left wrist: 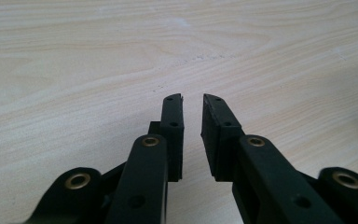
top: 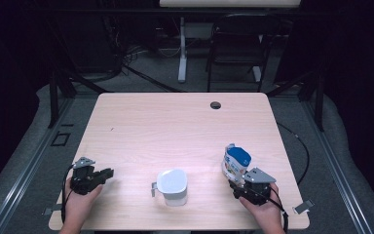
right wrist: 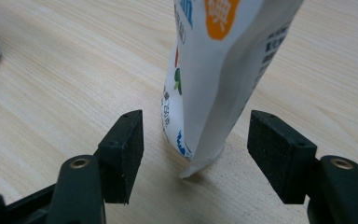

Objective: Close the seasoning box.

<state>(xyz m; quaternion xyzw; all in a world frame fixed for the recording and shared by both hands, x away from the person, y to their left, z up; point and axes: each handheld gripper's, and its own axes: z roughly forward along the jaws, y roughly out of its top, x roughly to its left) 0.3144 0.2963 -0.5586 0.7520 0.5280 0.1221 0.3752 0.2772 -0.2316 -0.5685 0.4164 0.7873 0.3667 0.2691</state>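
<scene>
Pouch: your white and blue pouch (top: pixel 235 163) stands upright on the surface (top: pixel 175 122), near the right edge toward your near side. Standing it keeps its narrow bottom seam presented to the claw behind it.
Right claw: your right claw (right wrist: pixel 195 154) sits low just behind the pouch with its jaws spread wide, one on each side of the pouch's lower end. The pads (right wrist: pixel 130 149) press on nothing; there is bare wood between each pad and the pouch. That straddle looks like a grip being lined up, or one just let go; I can't tell which.
Left claw: your left claw (left wrist: pixel 192 135) rests near the near-left corner over bare wood, jaws parted by a narrow gap, nothing between them. It looks parked out of the way.
White container: a white lidded container (top: pixel 172 185) stands near the near edge, between your two hands and apart from both.
Risk: the pouch is tall on a thin base, so an uneven squeeze may tip it.
</scene>
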